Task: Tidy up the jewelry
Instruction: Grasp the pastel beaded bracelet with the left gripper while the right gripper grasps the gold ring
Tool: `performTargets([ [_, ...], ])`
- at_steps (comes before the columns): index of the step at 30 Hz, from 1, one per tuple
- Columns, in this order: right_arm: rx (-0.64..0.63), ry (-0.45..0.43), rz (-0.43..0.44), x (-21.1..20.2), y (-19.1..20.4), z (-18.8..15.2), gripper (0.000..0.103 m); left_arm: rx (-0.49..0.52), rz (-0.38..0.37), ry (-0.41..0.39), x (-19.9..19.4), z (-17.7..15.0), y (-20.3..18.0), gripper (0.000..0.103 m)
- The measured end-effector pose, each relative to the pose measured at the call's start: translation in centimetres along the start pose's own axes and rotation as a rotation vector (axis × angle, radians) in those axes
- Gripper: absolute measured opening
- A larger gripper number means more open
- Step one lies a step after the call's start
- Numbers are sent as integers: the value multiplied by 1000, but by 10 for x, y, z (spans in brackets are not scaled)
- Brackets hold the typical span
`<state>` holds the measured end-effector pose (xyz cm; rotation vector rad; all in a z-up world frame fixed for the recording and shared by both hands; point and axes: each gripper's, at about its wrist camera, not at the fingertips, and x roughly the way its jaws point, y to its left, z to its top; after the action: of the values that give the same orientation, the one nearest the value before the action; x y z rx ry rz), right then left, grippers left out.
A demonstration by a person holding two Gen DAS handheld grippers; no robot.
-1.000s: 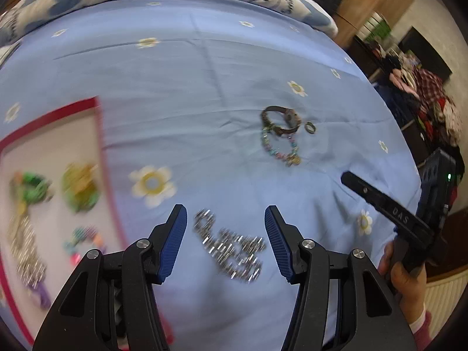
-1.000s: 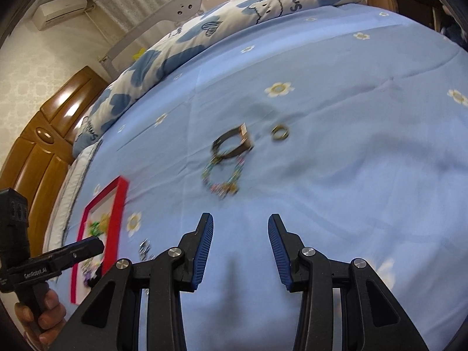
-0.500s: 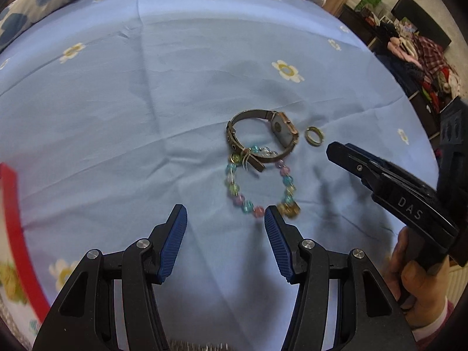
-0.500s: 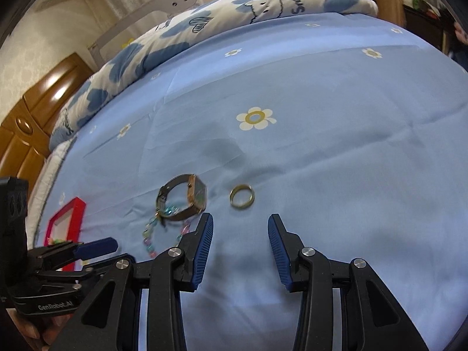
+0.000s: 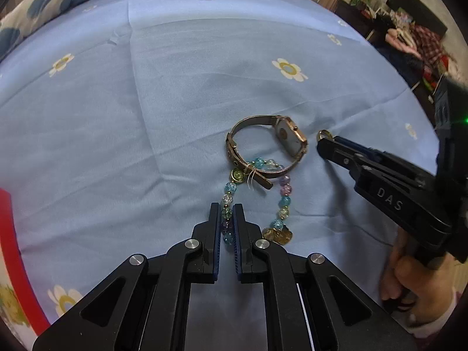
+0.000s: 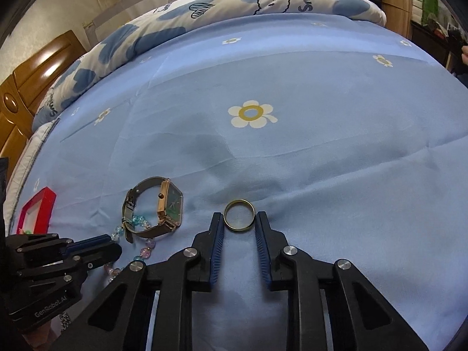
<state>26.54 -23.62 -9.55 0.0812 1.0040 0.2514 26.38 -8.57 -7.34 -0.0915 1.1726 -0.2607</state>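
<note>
On the blue flowered bedsheet lie a beaded bracelet [image 5: 283, 201], a rose-gold watch [image 5: 288, 139] and a gold ring [image 6: 238, 215]. My left gripper [image 5: 226, 208] is shut on the left strand of the beaded bracelet. My right gripper [image 6: 239, 217] is open, with its fingers on either side of the ring, which lies flat on the sheet. The watch [image 6: 166, 207] and some beads [image 6: 147, 247] show left of the right gripper. The ring [image 5: 323, 134] peeks out beside the right gripper's tip in the left wrist view.
A red-framed tray [image 5: 11, 251] lies at the left edge, also seen in the right wrist view [image 6: 39, 209]. A blue-and-white quilt [image 6: 204, 8] lies along the far side of the bed. A wooden headboard [image 6: 32, 70] and cluttered furniture [image 5: 415, 38] stand beyond.
My left gripper moved forward from the tray side to the beaded bracelet and shut on it. My right gripper moved down to the ring and narrowed around it.
</note>
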Motion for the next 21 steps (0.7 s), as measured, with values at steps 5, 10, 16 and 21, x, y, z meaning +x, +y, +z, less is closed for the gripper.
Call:
performTargets([
  [5, 53, -16, 44, -12, -5, -4, 22, -30, -47, -28, -25, -12, 6, 6],
  [10, 98, -29, 111, -33, -4, -17, 22, -46, -81, -73, -56, -26, 9, 6],
  [16, 109, -44, 166, -57, 10, -31, 22, -73, -91, -114, -86, -38, 15, 6],
  [21, 95, -46, 204, -70, 28, -38, 22, -120, -97, -152, -112, -52, 29, 6],
])
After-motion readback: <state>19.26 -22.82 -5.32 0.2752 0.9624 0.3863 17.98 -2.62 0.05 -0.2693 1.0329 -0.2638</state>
